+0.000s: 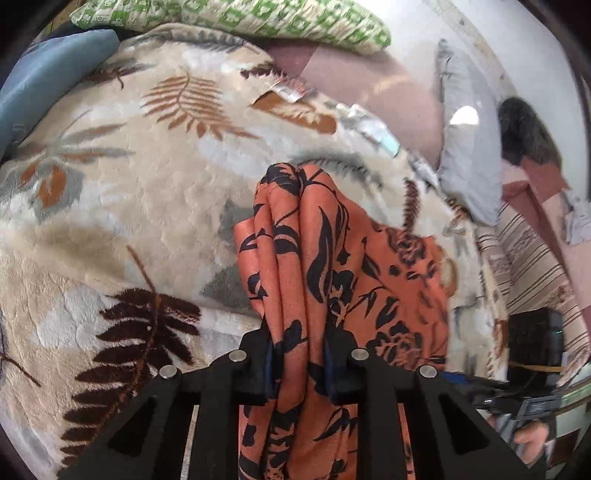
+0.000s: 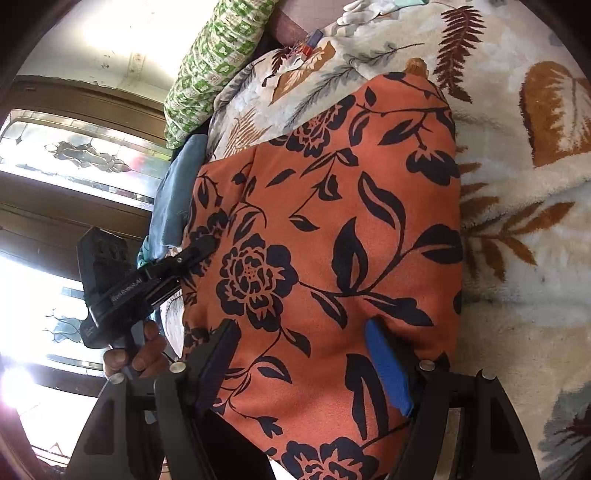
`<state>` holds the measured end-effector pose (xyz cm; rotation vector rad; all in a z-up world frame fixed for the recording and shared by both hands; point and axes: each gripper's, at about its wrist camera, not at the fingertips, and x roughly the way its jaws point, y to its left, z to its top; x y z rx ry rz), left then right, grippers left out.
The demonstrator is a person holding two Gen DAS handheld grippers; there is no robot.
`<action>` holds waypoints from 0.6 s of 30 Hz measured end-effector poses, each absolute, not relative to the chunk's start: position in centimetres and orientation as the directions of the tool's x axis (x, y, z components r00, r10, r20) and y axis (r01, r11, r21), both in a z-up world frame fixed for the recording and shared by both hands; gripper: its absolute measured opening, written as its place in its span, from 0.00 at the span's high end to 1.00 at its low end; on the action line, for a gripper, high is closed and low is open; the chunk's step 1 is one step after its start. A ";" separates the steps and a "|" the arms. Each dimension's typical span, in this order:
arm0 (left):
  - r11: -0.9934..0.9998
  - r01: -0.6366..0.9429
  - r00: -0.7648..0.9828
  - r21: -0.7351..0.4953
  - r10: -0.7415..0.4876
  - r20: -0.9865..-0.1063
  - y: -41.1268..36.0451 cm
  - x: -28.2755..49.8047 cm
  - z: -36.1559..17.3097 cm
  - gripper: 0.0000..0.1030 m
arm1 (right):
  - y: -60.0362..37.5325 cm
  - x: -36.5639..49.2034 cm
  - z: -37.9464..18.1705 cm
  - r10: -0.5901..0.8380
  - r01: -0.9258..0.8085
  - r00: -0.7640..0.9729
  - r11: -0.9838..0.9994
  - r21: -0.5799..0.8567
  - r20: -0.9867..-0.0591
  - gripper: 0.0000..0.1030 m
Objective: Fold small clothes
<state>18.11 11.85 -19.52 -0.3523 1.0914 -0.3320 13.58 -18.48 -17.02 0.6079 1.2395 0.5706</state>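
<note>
An orange cloth with a black flower print (image 2: 332, 229) lies spread on a cream leaf-patterned blanket (image 2: 524, 266). My left gripper (image 1: 299, 354) is shut on a bunched edge of this orange cloth (image 1: 295, 258) and holds it lifted above the blanket (image 1: 129, 206). In the right wrist view the left gripper (image 2: 199, 247) grips the cloth's left edge. My right gripper (image 2: 303, 332) is open, its fingers straddling the cloth's surface near its near edge, one blue pad (image 2: 388, 365) showing.
A green-and-white patterned pillow (image 1: 258, 18) and a blue cloth (image 1: 48, 77) lie at the blanket's far side. A grey cloth (image 1: 465, 147) lies on a pink sheet at the right. Windows (image 2: 74, 155) stand beyond the bed's edge.
</note>
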 end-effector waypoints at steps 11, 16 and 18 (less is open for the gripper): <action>0.906 0.042 0.511 -0.422 -0.382 -0.770 15.2 14.7 -16.4 0.25 | -21.5 11.6 -14.0 0.739 -0.036 0.343 0.627 0.778 -0.580 0.22; 0.969 0.020 0.496 -0.245 -0.222 -0.840 14.2 13.3 -16.9 0.25 | -24.7 10.4 -15.4 0.683 0.068 0.398 0.644 0.762 -0.613 0.21; 0.984 0.018 0.503 -0.179 -0.164 -0.849 13.6 12.9 -16.9 0.25 | -25.1 10.2 -15.9 0.664 0.093 0.402 0.655 0.750 -0.630 0.21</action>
